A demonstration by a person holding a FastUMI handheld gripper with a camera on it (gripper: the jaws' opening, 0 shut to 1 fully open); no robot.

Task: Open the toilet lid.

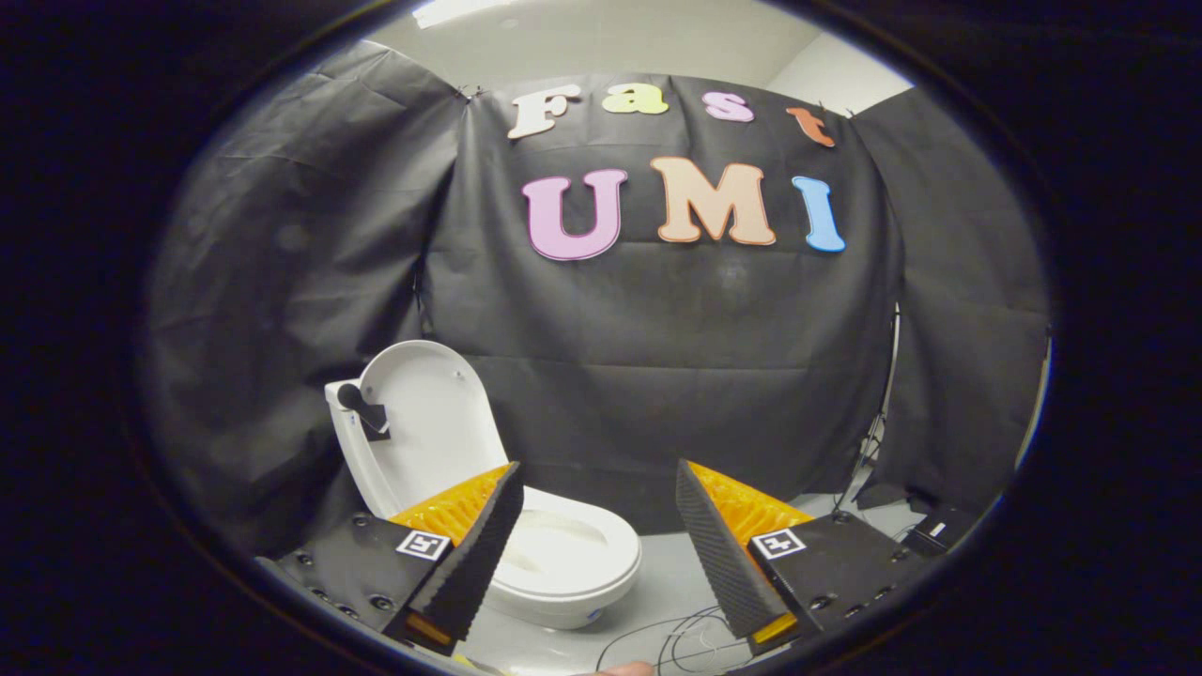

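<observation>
A white toilet (563, 563) stands on the floor beyond my fingers, partly behind the left one. Its lid (427, 422) is raised upright and leans back against the tank (349, 451), which carries a dark flush handle (362, 406). The seat ring and bowl lie uncovered below the lid. My gripper (596, 549) is open, its two fingers spread wide with nothing between them. It hangs some way short of the toilet and touches no part of it.
Black cloth walls close in the booth behind and to both sides. The floor (676, 573) is pale grey. Thin cables (676, 638) lie on it just ahead of the fingers, and a stand leg with a dark box (939, 530) sits at the right wall.
</observation>
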